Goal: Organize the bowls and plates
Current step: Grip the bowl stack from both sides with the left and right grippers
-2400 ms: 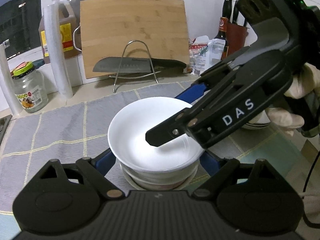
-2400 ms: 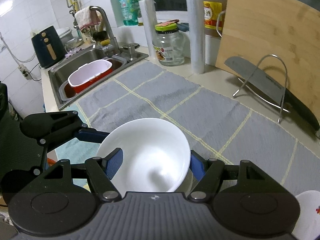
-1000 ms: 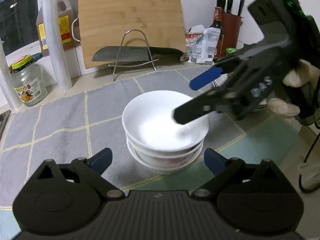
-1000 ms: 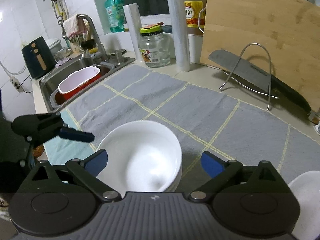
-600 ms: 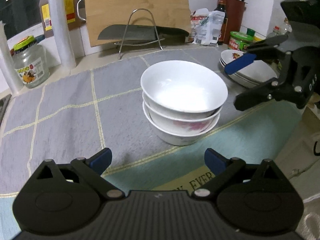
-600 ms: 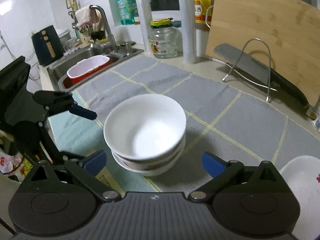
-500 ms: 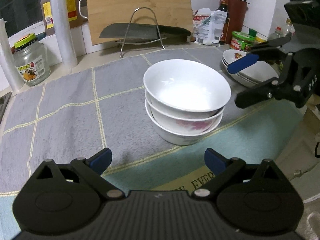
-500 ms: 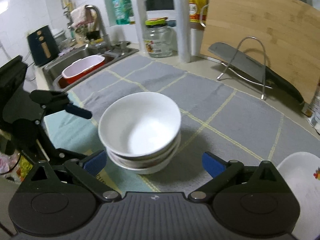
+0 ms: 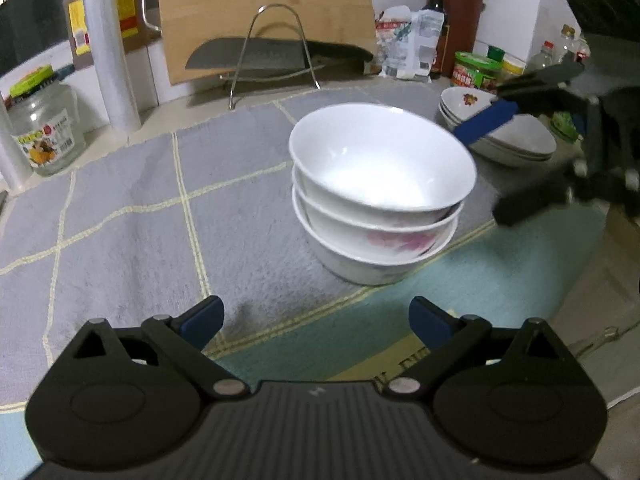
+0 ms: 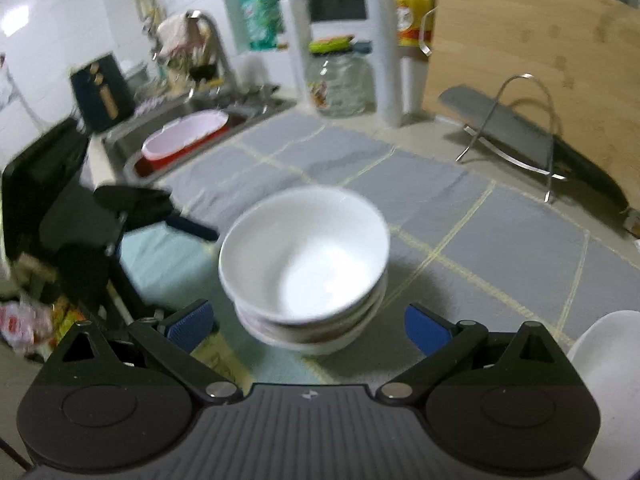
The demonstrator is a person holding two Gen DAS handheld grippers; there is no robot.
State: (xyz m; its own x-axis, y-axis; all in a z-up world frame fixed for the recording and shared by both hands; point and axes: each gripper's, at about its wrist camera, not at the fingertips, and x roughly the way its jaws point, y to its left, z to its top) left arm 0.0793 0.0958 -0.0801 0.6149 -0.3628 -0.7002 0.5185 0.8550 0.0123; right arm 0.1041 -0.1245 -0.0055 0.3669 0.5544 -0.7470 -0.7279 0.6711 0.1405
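Grey checked matting [image 9: 120, 216] covers the kitchen counter, and on it a stack of three white bowls [image 9: 380, 196] is seen nested upright, presumably to save space and keep like with like. Both tools are held back from the stack with jaws apart and nothing between them: the left gripper [image 9: 316, 320] in front of the bowls, the right gripper [image 10: 306, 322] to one side. A pile of plates [image 9: 500, 132] lies near, apart from the bowls. Behind, a cutting board [image 9: 260, 12], a cleaver on a wire rack [image 9: 280, 56] and a glass jar [image 9: 42, 132] are noted; none obstructs the stack.
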